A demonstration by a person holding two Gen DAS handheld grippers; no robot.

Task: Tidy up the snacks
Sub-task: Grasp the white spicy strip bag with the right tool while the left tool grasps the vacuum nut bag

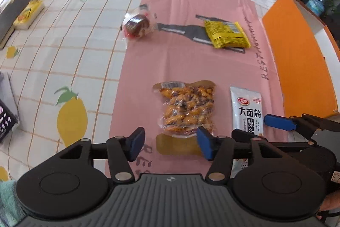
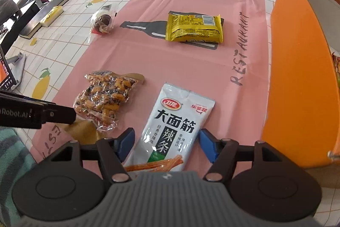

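Four snacks lie on a pink mat [image 1: 180, 69]. A clear pack of orange and dark bits [image 1: 187, 107] lies just beyond my left gripper [image 1: 171, 142], which is open with nothing between its pads. To its right lies a white spicy-strip packet [image 2: 176, 120], set between the open jaws of my right gripper [image 2: 167, 145]; the blue pads [image 2: 209, 146] stand at its edges without visibly pressing it. Farther off are a yellow packet [image 2: 194, 28] and a clear-wrapped brown round snack [image 2: 103, 21]. One finger of the left gripper [image 2: 53, 114] shows in the right wrist view.
A tall orange box [image 2: 297, 78] stands along the mat's right edge. On the lemon-print tablecloth [image 1: 63, 52] to the left lie a dark book [image 1: 19, 5], a yellow and white pack [image 1: 28, 14] and a dark box [image 1: 6, 120]. A teal sleeve [image 2: 12, 154] is at lower left.
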